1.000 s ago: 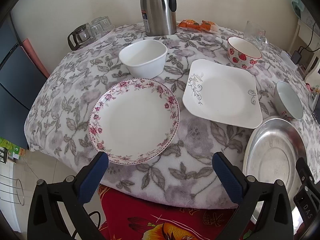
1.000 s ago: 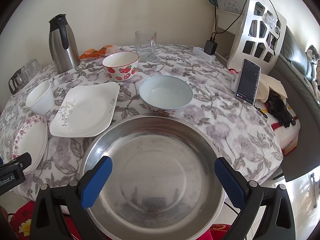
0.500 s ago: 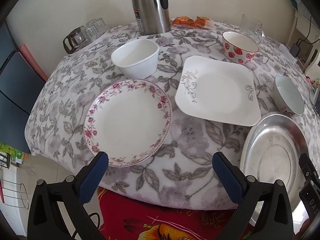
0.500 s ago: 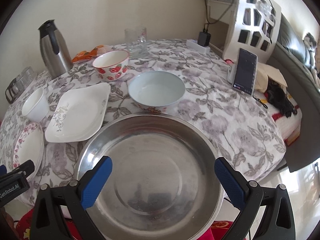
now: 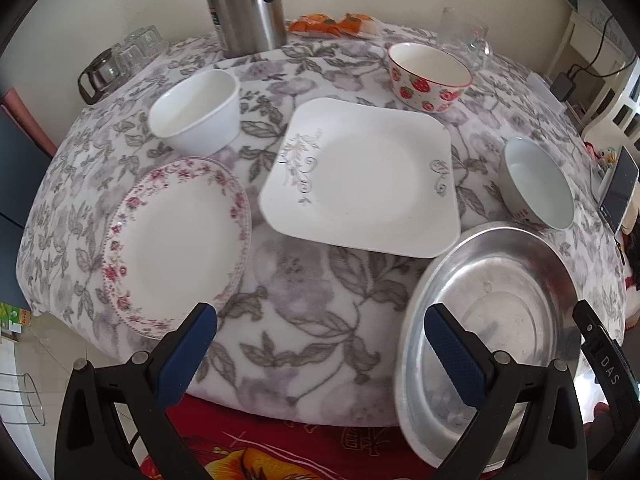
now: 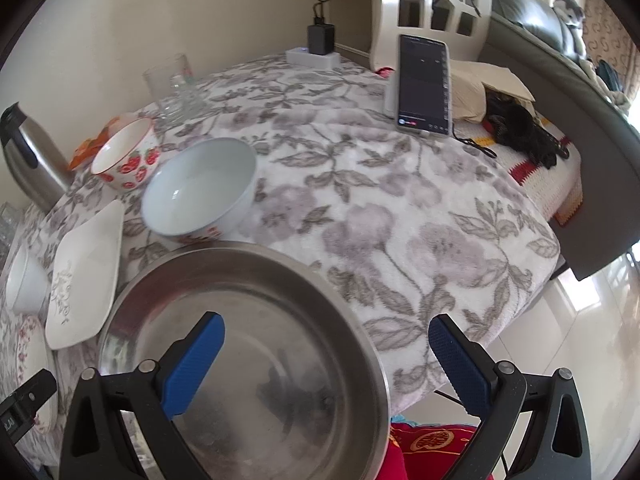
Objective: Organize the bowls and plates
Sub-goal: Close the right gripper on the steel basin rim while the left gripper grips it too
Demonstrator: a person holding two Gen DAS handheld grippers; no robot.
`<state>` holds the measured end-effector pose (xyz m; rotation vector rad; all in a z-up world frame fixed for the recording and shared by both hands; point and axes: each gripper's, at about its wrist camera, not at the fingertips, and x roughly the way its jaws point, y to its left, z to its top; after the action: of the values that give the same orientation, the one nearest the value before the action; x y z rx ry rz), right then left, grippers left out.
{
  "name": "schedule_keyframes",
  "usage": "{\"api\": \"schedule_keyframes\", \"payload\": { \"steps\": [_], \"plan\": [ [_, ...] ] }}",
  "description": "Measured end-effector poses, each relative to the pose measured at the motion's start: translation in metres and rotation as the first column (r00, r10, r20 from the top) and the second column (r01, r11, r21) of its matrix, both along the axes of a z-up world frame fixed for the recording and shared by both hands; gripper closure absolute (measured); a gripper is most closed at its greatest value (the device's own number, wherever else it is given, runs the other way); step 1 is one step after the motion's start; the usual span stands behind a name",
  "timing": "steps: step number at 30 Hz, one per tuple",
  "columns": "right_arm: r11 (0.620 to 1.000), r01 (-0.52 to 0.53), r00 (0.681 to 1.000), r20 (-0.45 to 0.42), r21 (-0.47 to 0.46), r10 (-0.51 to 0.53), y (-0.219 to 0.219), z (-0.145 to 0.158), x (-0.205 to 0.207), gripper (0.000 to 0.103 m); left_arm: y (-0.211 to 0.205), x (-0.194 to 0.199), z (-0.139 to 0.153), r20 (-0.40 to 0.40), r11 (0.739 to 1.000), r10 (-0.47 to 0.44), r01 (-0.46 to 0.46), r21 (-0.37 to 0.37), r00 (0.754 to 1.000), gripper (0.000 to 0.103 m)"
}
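Observation:
On the flowered tablecloth lie a round rose-rimmed plate [image 5: 176, 244], a square white plate [image 5: 360, 172] and a large steel dish [image 5: 492, 320] at the near edge. Behind them stand a plain white bowl [image 5: 196, 110], a strawberry bowl [image 5: 430, 76] and a pale blue bowl [image 5: 536, 188]. My left gripper [image 5: 320, 344] is open over the cloth between the round plate and the steel dish. My right gripper [image 6: 326, 356] is open above the right rim of the steel dish [image 6: 240, 352], with the pale blue bowl [image 6: 200, 188] beyond it.
A steel thermos [image 5: 248, 4], a glass mug [image 5: 464, 36], snack packets [image 5: 332, 24] and upturned glasses [image 5: 120, 60] stand along the far side. A phone [image 6: 424, 84] leans on a stand at the right, near a charger [image 6: 320, 40]. A sofa [image 6: 560, 48] lies beyond the table.
Both grippers have swung to the right. The left view now centres on the square plate and steel dish; the right view shows more of the table's right side and the floor.

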<state>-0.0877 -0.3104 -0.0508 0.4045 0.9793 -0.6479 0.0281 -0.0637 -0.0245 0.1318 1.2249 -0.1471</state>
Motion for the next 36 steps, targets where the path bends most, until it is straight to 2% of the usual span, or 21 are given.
{"api": "schedule_keyframes", "payload": {
  "steps": [4,9,14,17,19,22,27,30,31,33,35,36],
  "plan": [
    [1.000,0.002,1.000,0.001,0.000,-0.002,-0.006,-0.003,0.001,0.000,-0.016,0.003,0.000,-0.030,0.999,-0.012,0.011,-0.042,0.999,0.000],
    [0.999,0.015,1.000,0.001,0.034,-0.015,-0.015,-0.008,0.000,0.000,-0.029,0.008,-0.004,-0.054,0.991,0.003,-0.010,-0.131,0.999,0.000],
    [0.990,0.060,0.998,-0.016,0.126,-0.059,-0.030,-0.023,-0.005,0.002,-0.031,0.009,-0.028,-0.077,0.991,-0.014,0.003,-0.135,0.997,0.000],
    [0.980,0.082,0.996,-0.029,0.179,-0.078,-0.036,-0.032,-0.009,0.014,-0.025,0.013,-0.048,-0.166,0.985,-0.001,-0.027,-0.168,0.986,0.000],
    [0.975,0.080,0.997,-0.034,0.206,-0.075,-0.037,-0.036,-0.009,0.018,-0.021,0.014,-0.054,-0.191,0.978,0.001,-0.041,-0.205,0.982,0.000],
    [0.972,0.068,0.997,-0.033,0.226,-0.063,-0.036,-0.038,-0.008,0.027,-0.024,0.012,-0.051,-0.171,0.976,-0.027,-0.011,-0.219,0.985,0.000],
    [0.960,0.053,0.998,-0.032,0.276,-0.046,-0.037,-0.045,-0.008,0.056,-0.033,0.008,-0.054,-0.187,0.977,-0.072,0.032,-0.212,0.980,0.000],
    [0.956,0.058,0.998,-0.034,0.286,-0.050,-0.037,-0.046,-0.009,0.063,-0.034,0.008,-0.058,-0.197,0.983,-0.062,0.026,-0.183,0.978,0.000],
    [0.956,0.060,0.998,-0.034,0.287,-0.053,-0.038,-0.047,-0.009,0.065,-0.033,0.008,-0.059,-0.194,0.984,-0.058,0.023,-0.179,0.979,0.001],
    [0.955,0.067,0.998,-0.035,0.290,-0.059,-0.038,-0.047,-0.010,0.067,-0.032,0.008,-0.061,-0.203,0.982,-0.057,0.019,-0.187,0.978,0.010],
    [0.953,0.067,0.998,-0.033,0.294,-0.060,-0.038,-0.047,-0.011,0.067,-0.030,0.008,-0.064,-0.222,0.980,-0.066,0.022,-0.195,0.973,0.027],
    [0.953,0.066,0.998,-0.033,0.295,-0.059,-0.038,-0.046,-0.011,0.067,-0.031,0.007,-0.066,-0.233,0.980,-0.071,0.024,-0.199,0.970,0.030]
  ]
}}
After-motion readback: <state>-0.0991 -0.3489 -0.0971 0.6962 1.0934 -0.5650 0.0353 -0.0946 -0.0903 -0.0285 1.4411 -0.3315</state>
